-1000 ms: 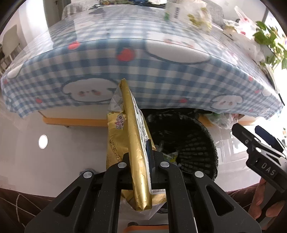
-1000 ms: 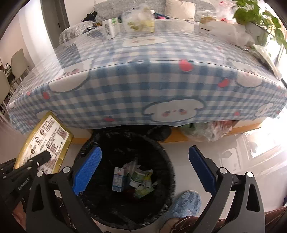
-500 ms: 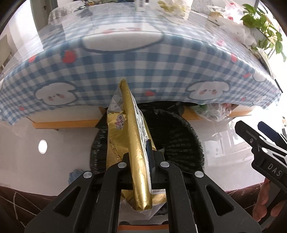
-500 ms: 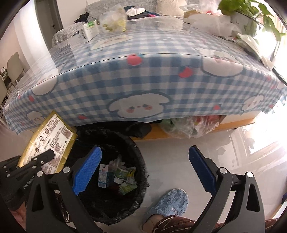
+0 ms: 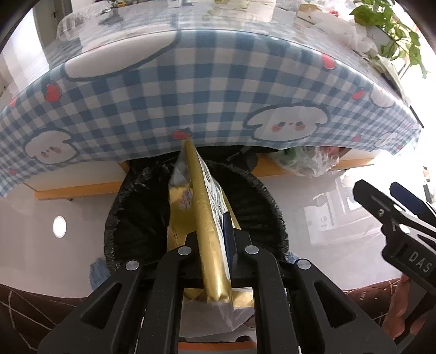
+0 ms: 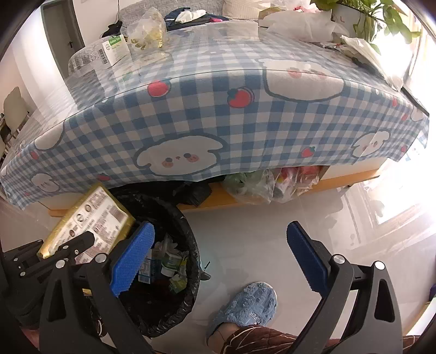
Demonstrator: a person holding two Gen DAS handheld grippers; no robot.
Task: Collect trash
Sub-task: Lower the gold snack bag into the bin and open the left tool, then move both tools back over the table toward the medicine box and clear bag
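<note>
My left gripper [image 5: 215, 239] is shut on a flat gold snack package [image 5: 203, 212] and holds it edge-up over the black-lined trash bin [image 5: 136, 217]. In the right wrist view the same package [image 6: 90, 220] shows its label at the bin's left rim, with the left gripper [image 6: 68, 245] clamped on it. The bin [image 6: 188, 245] holds cartons and cups. My right gripper [image 6: 218, 256] is open and empty, above the floor to the right of the bin; it also shows in the left wrist view [image 5: 392, 201] at the right edge.
A table with a blue checked cloth [image 6: 218, 114] overhangs the bin. On it stand a white box [image 6: 114, 50], a clear bag [image 6: 148, 32] and white wrappers [image 6: 299, 24]. Plastic bags [image 6: 267, 182] lie under the table. A foot in a blue slipper [image 6: 245, 305] stands beside the bin.
The left gripper has carried the gold package rightward, so the bin now lies centred beneath it. The right gripper has shifted right, away from the bin, and stayed open.
</note>
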